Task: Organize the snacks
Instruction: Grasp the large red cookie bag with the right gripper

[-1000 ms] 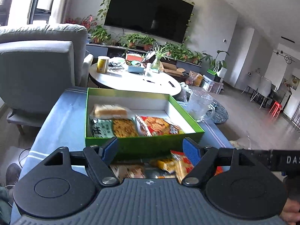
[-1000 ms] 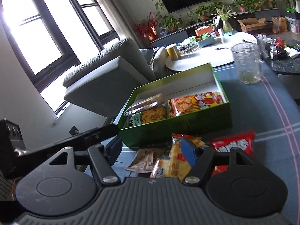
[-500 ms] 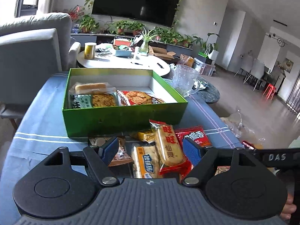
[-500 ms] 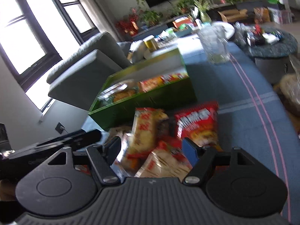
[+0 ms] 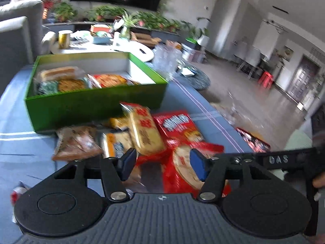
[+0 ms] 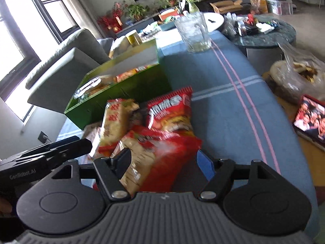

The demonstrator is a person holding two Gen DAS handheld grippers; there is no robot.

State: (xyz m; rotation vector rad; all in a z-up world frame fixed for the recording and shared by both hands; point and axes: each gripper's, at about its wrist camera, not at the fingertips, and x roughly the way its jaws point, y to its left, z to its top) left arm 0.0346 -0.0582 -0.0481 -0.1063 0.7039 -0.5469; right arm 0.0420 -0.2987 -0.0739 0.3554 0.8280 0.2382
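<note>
Snack packets (image 5: 142,136) lie heaped on the blue striped tablecloth (image 5: 24,122), directly in front of both tools. We see our left gripper (image 5: 161,162) with its jaws closing over a red packet (image 5: 182,174); the pads do not yet press it. Our right gripper (image 6: 162,162) stands open around another red packet (image 6: 160,158), fingers apart from it. Beyond the heap, touching it, sits the green box (image 5: 91,105), already holding several packets. Farther off stands a glass mug (image 6: 194,32).

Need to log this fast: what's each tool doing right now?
Left tool: closing, red packet between its jaws, not gripped.
Right tool: open around the red packet.
</note>
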